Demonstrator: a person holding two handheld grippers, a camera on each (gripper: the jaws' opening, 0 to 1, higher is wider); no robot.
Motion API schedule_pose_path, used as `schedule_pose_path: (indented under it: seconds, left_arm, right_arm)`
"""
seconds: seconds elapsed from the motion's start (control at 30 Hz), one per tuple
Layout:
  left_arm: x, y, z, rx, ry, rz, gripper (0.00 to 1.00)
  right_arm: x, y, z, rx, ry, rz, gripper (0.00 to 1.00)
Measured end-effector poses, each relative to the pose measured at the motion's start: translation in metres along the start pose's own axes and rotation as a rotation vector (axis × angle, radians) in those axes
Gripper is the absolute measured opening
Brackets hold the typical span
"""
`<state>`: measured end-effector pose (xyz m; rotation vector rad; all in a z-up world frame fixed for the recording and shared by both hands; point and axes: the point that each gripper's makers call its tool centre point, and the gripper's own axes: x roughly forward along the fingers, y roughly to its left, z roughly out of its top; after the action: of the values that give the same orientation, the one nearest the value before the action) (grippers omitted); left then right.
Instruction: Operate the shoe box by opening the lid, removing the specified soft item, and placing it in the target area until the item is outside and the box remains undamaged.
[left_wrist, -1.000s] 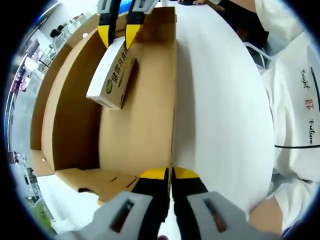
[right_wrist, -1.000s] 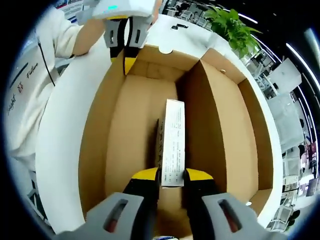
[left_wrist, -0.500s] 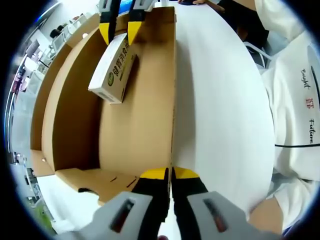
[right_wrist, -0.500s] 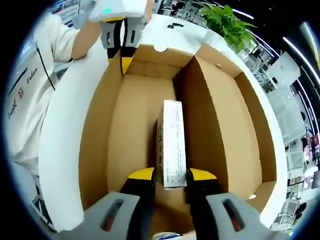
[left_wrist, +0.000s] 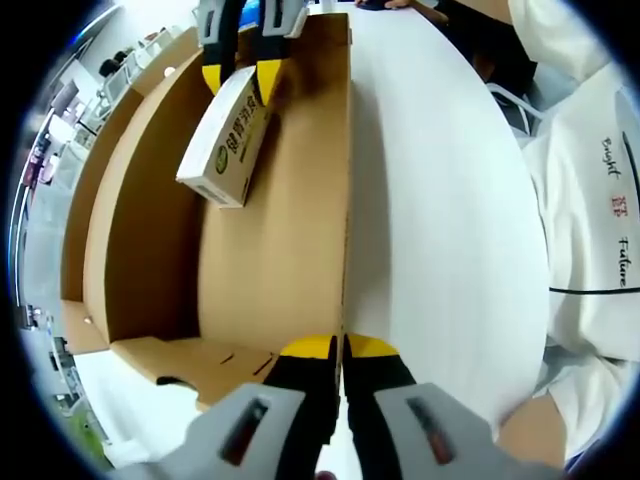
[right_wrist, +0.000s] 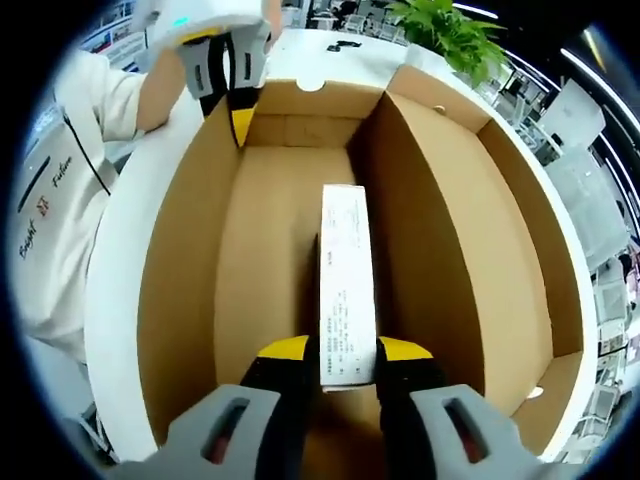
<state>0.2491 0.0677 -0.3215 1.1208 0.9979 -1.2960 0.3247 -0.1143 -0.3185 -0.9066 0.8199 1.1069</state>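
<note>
The print on the small carton (right_wrist: 346, 285) is too fine to read in the right gripper view, and in the left gripper view only a green round mark and a few characters on its side show (left_wrist: 226, 138). It is a long, narrow white-and-tan packet with crisp edges, and it sits inside the open shoe box (right_wrist: 250, 280), lifted off the floor of the box at a tilt. The right gripper (right_wrist: 347, 348) has its yellow-tipped jaws closed on the near end of the carton, one on each long face; the same gripper appears at the top of the left gripper view (left_wrist: 240, 78), its upper body cut off by the edge. How much of the carton's far end rests on the cardboard cannot be told. The box is plain brown corrugated board, matte, with tall straight walls, and its opened lid (right_wrist: 470, 230) stands alongside as a second trough. The left gripper (left_wrist: 342, 348) has its jaws pressed together over the top edge of the box's side wall, pinching it between the tips; in the right gripper view it reaches down onto that wall at the far corner (right_wrist: 236, 118), held by a hand hidden behind the grey housing. The box stands on a smooth white desk (left_wrist: 440, 220). A person's pale sleeve with small lettering (left_wrist: 610, 190) runs off the picture, and a leafy green plant (right_wrist: 450, 35) is half cut off beyond the desk.
</note>
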Motion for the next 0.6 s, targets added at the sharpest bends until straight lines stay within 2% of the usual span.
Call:
schedule_pose_path:
  seconds: [0.6]
  left_arm:
    - [0.000,0.000,0.000,0.001,0.002,-0.001,0.02]
  right_arm:
    - [0.011,0.006,0.000,-0.007,0.041,0.031,0.23]
